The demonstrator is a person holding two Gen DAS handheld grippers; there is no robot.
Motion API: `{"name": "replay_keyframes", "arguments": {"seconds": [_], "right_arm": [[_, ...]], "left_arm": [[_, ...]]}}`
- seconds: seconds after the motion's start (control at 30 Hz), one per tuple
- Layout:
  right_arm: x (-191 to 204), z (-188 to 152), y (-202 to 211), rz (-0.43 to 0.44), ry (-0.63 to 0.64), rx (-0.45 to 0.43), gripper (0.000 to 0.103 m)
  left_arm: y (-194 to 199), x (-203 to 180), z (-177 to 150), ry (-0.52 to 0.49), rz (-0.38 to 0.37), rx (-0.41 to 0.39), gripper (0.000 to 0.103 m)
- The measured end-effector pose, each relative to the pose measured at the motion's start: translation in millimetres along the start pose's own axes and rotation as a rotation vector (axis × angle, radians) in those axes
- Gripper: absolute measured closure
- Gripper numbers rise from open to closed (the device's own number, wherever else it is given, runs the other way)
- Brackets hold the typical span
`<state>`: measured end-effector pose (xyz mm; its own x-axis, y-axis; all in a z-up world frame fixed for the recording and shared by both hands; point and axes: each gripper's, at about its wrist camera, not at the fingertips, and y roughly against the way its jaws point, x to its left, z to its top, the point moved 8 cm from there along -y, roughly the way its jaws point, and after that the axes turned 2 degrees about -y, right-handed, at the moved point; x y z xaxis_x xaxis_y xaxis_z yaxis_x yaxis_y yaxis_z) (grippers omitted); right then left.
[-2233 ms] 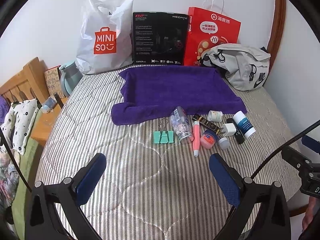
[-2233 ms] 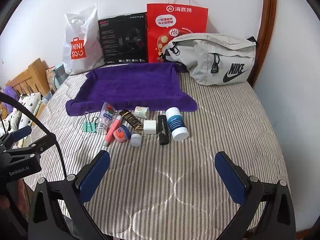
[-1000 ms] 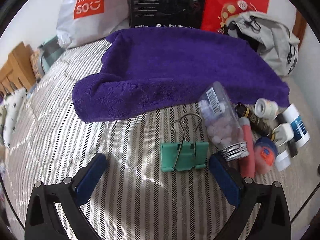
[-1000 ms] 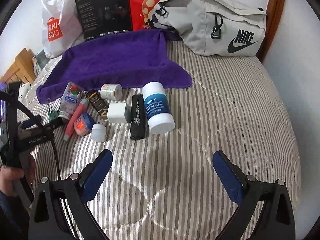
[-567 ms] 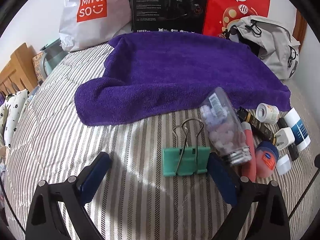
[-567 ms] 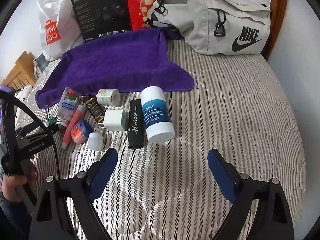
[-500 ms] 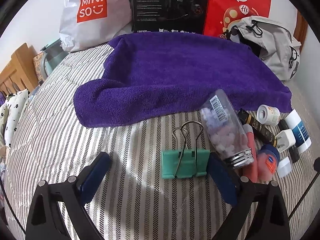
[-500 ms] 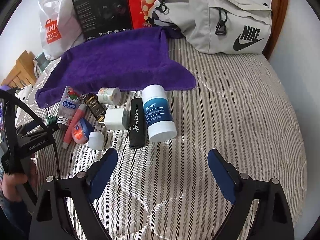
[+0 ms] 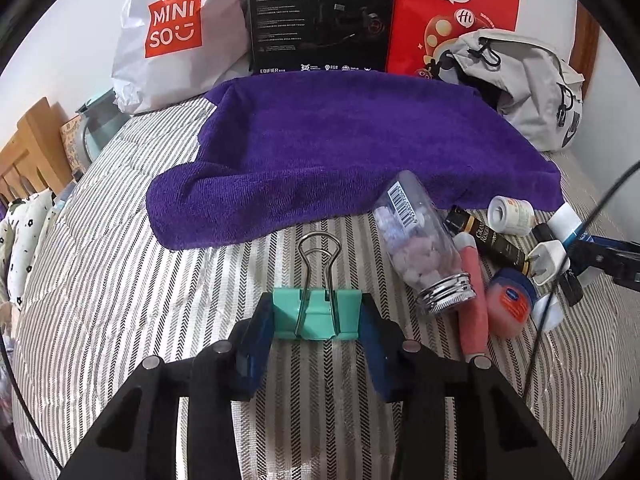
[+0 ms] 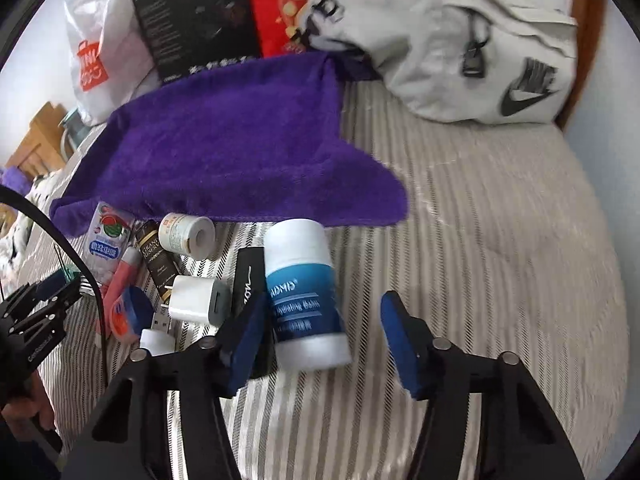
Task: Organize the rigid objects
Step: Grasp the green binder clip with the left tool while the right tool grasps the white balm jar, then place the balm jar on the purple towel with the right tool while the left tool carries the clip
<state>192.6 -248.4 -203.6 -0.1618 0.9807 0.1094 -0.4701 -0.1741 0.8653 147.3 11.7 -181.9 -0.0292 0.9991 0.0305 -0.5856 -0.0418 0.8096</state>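
A green binder clip (image 9: 316,314) lies on the striped bed cover, and my left gripper (image 9: 318,332) is shut on it, one blue pad against each side. To its right lie a clear jar of pills (image 9: 420,248), a pink tube (image 9: 472,288) and a red-labelled tin (image 9: 512,306). In the right wrist view a white and blue bottle (image 10: 304,292) lies on its side. My right gripper (image 10: 322,340) is open around its base: the left pad is close to it, the right pad stands apart. A black stick (image 10: 248,276) and a white charger (image 10: 196,300) lie left of the bottle.
A purple towel (image 9: 360,148) is spread behind the objects. At the wall stand a white Miniso bag (image 9: 176,32), a black box (image 9: 320,16), a red paper bag (image 9: 452,20) and a grey Nike bag (image 10: 472,48). A wooden bed frame (image 9: 28,148) is at the left.
My left gripper has gone from open to shut on the binder clip. My right gripper has moved forward to the white and blue bottle and its fingers have narrowed around it.
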Motion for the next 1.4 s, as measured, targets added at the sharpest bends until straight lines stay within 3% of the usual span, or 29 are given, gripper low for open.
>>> {"name": "replay_keyframes", "arguments": {"seconds": [0.13,0.27,0.57,0.67,0.83,1.0,1.4], "right_arm": [[0,7,-7,-0.039,0.039,-0.036,0.050],[0,4,-11,-0.045,0.072,-0.019,0.066],[-2,-1,-8,-0.025,0.078,-0.027,0.066],[-2,-6,-4,0.011,0.058,0.001,0.067],[3,-19,12,0.072,0.049,0.017,0.067],[5,-24,22,0.123,0.024,0.011,0.067],[24,8,49,0.193,0.033,-0.031,0.067]], "left_arm": [[0,0,0,0.003,0.001,0.000,0.064],[0,0,0,-0.002,-0.004,-0.003,0.064],[0,-1,-1,-0.007,-0.005,-0.025,0.064],[3,3,-3,0.001,-0.034,-0.011,0.064],[13,16,-7,0.021,-0.016,0.000,0.064],[28,27,-3,0.077,-0.077,-0.016,0.064],[50,38,30,0.096,-0.110,-0.050,0.064]]}}
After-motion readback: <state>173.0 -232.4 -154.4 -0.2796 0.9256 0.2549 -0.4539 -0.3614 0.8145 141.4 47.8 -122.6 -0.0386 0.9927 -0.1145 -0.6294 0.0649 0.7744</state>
